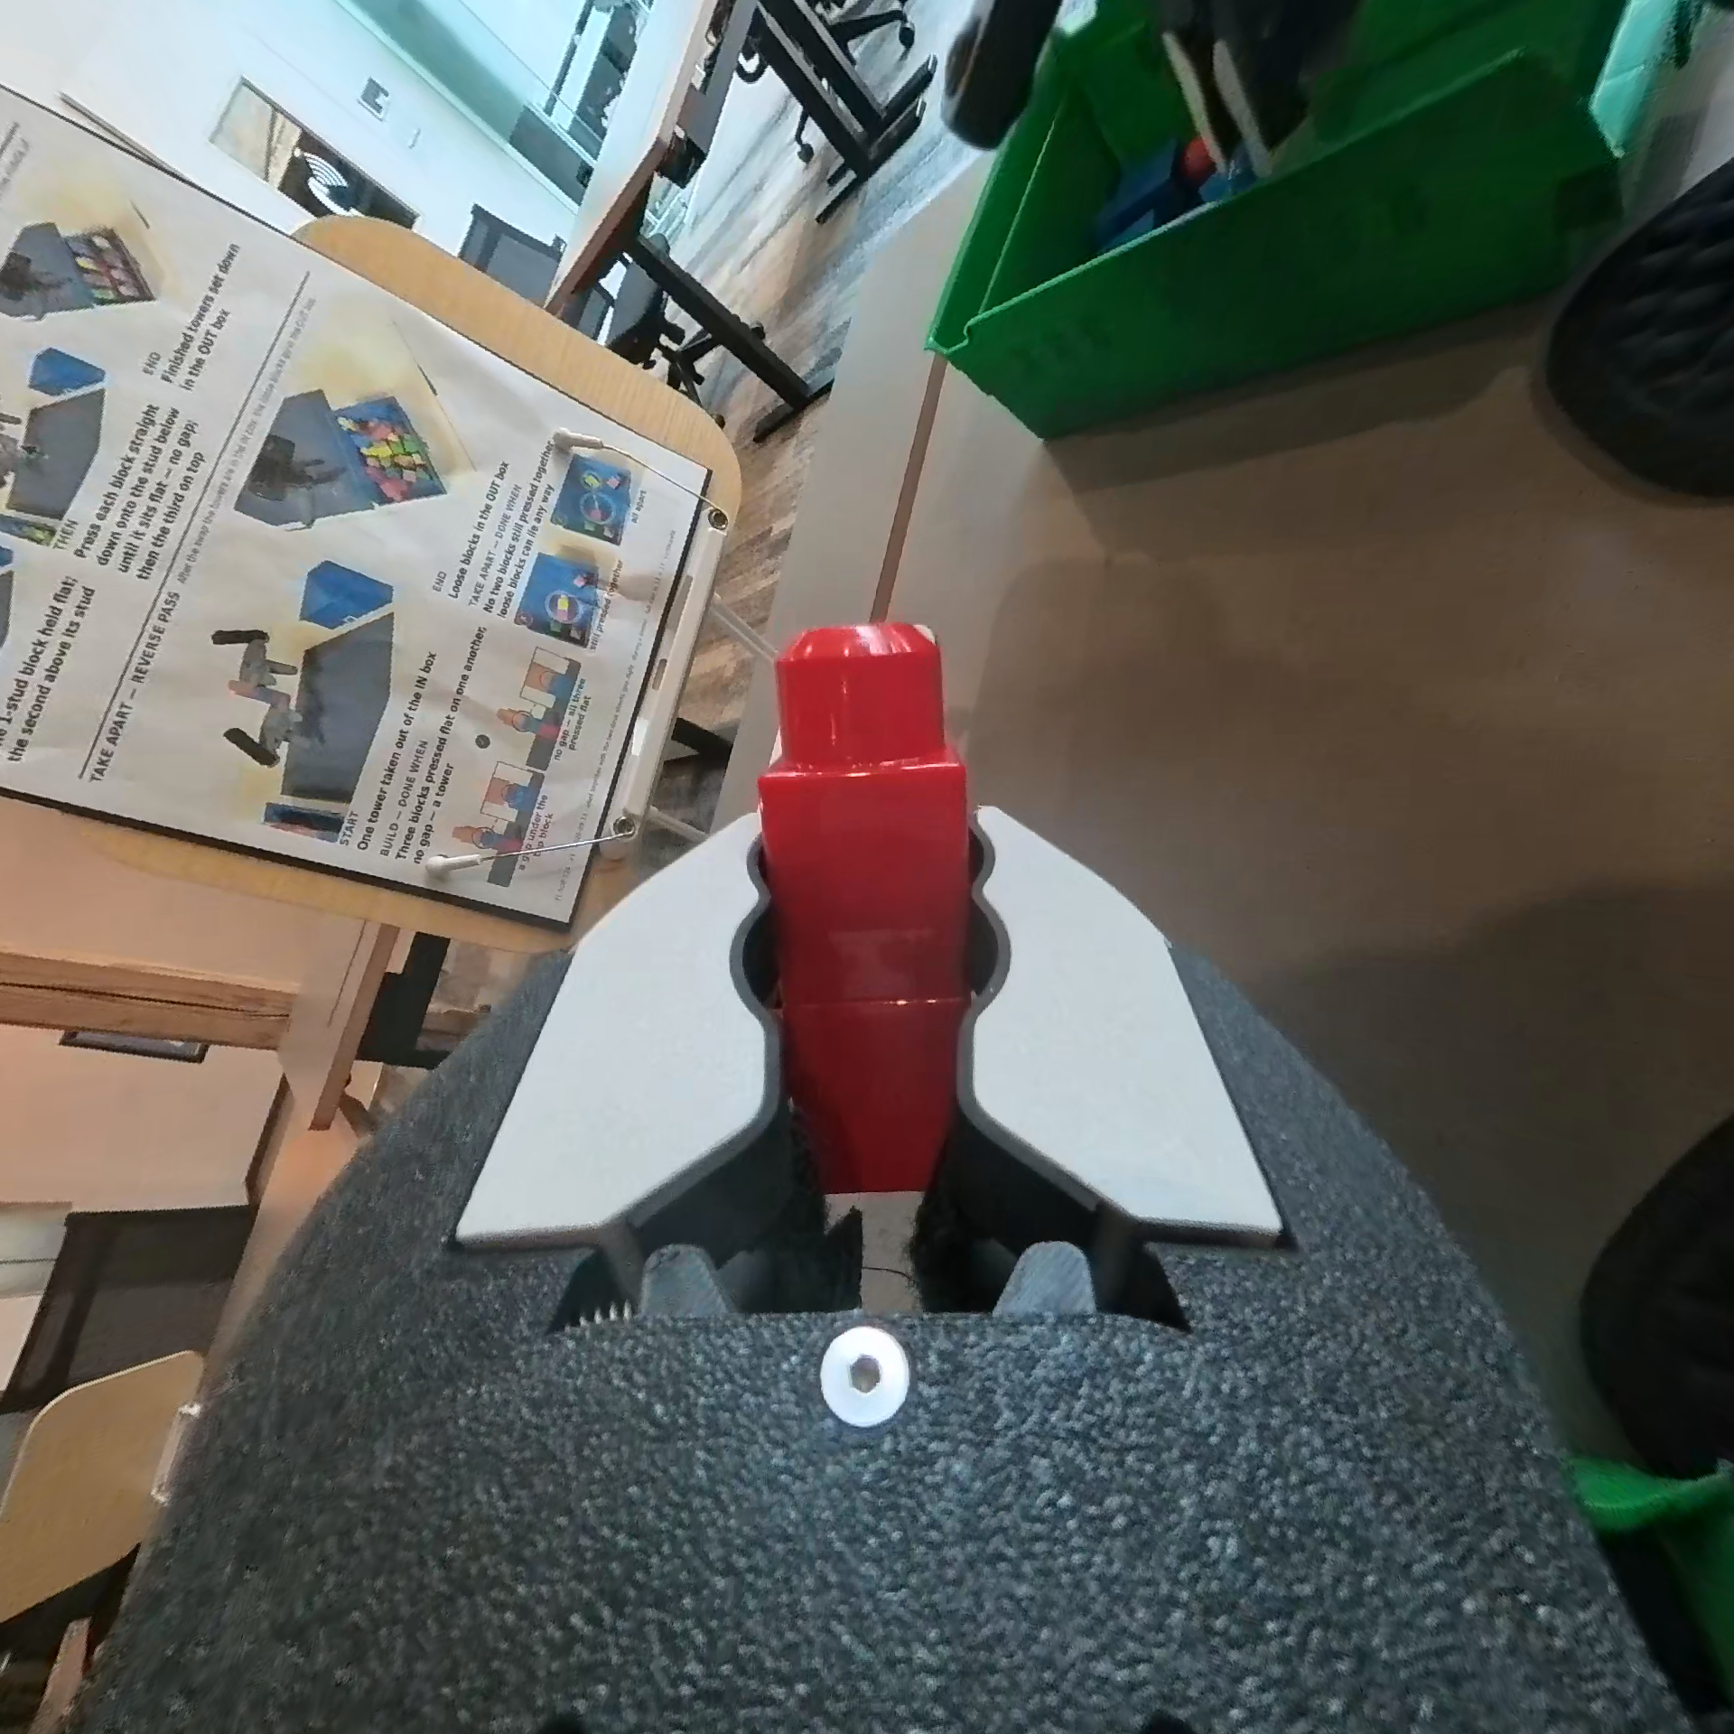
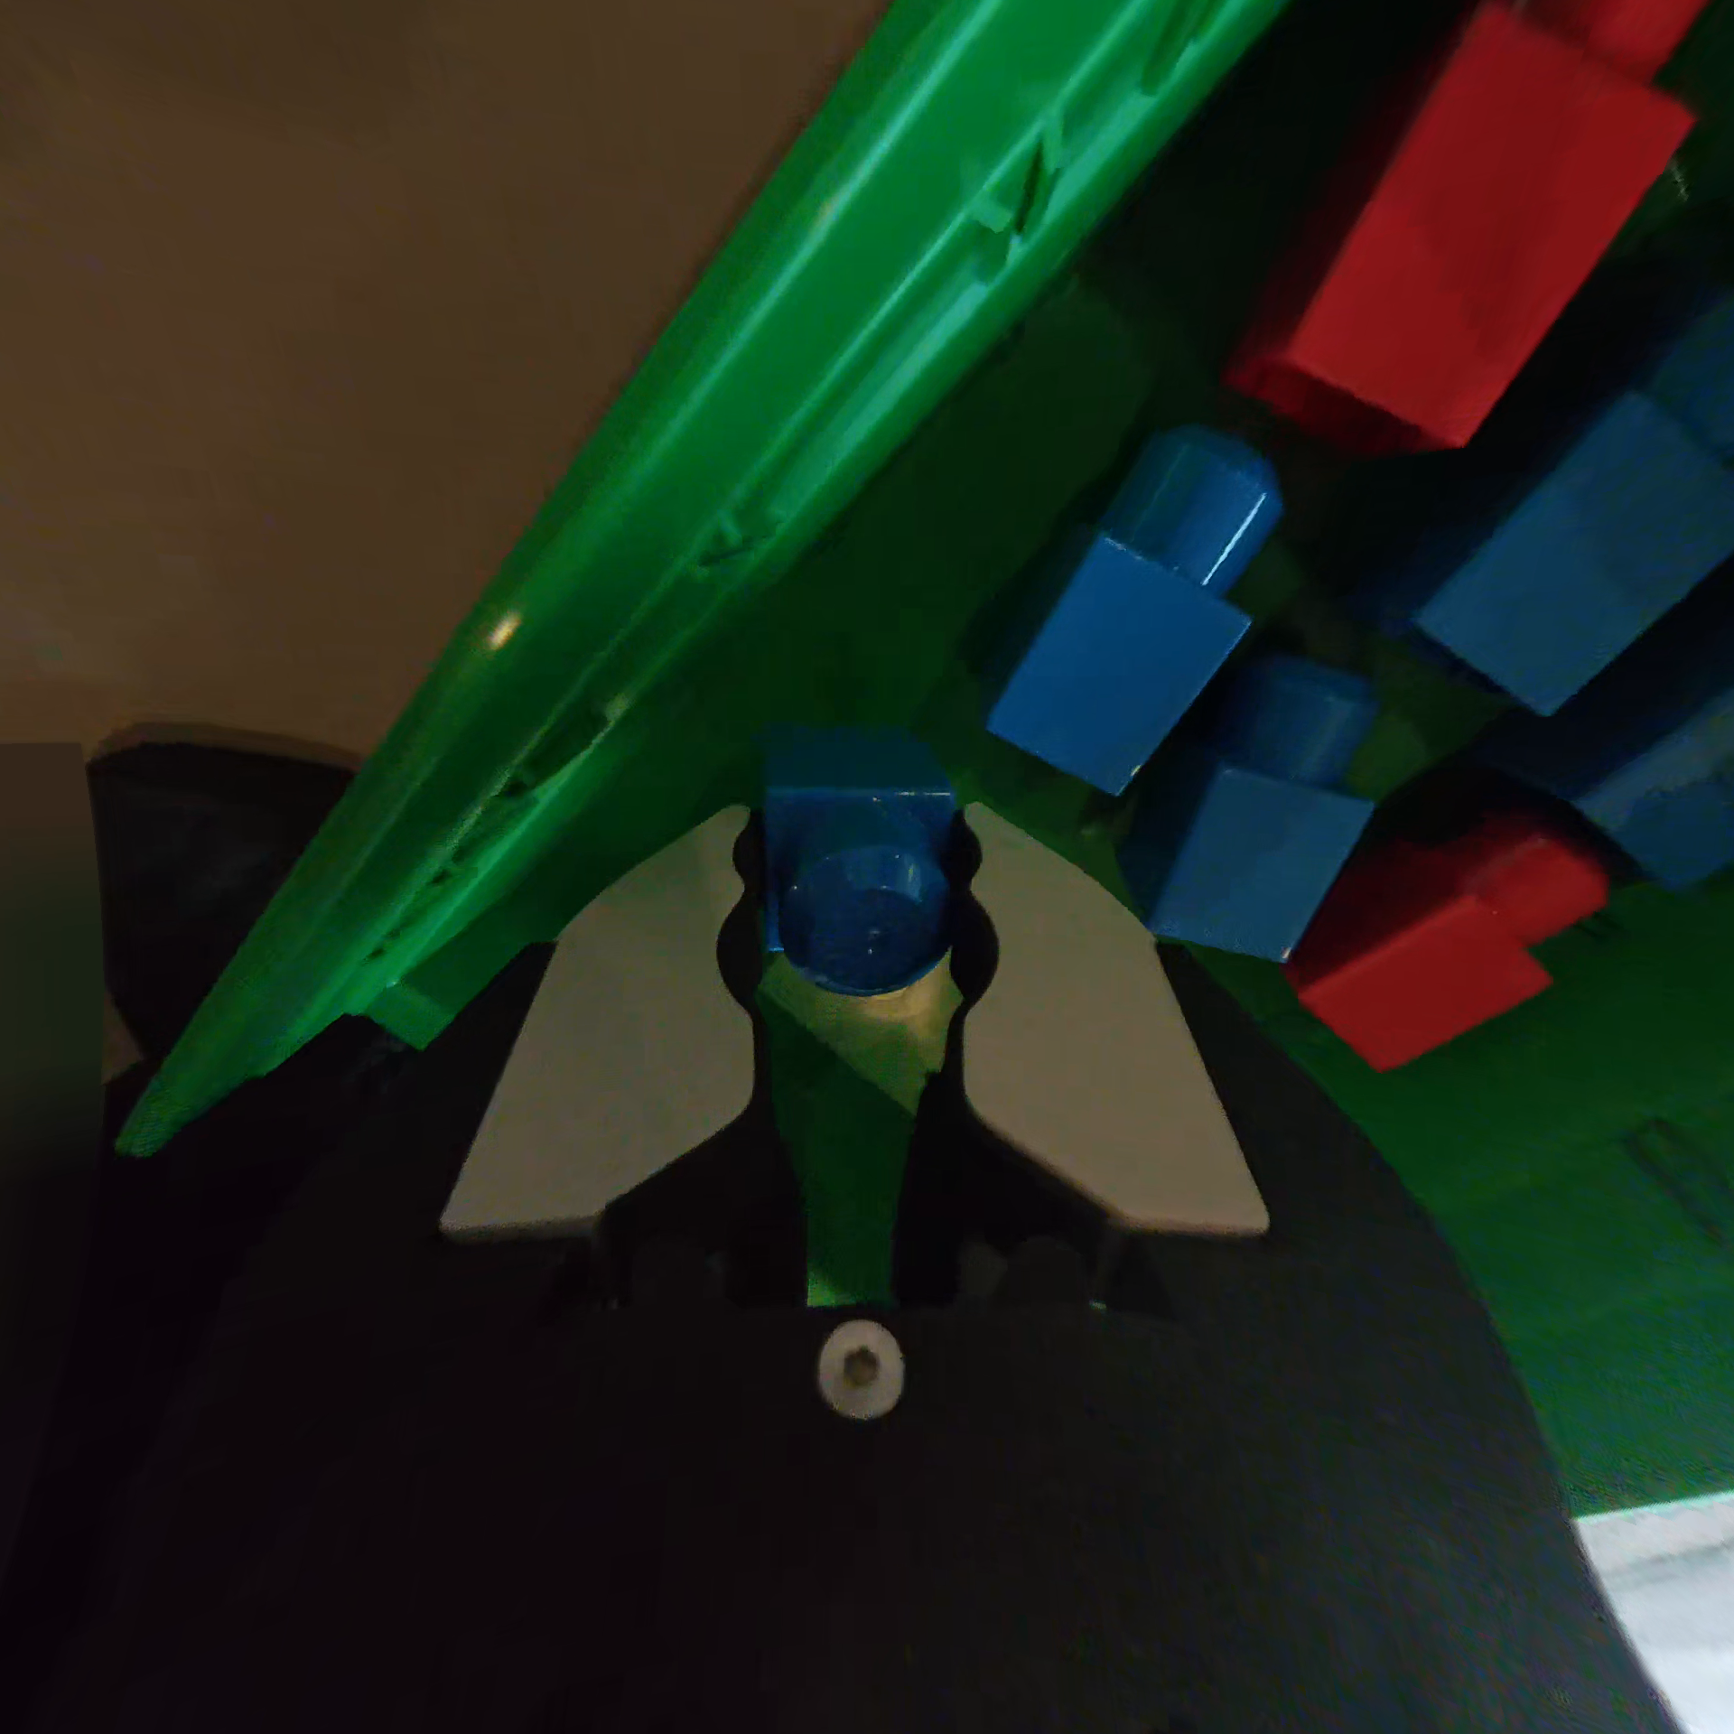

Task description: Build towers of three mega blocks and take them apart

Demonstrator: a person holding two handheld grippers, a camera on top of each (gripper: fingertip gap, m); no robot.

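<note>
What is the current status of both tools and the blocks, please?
Left tool shut on red stack, held above the table. Right tool inside green bin, shut on blue block. Loose blocks close alongside.

Glossy plastic red block (image 1: 861, 844), smooth green plastic bin (image 2: 713, 488), rough matt gripper housing (image 1: 844, 1520).

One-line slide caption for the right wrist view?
Right gripper closed on a blue plastic single-stud block inside the green plastic bin, beside loose blue and red blocks.
</note>
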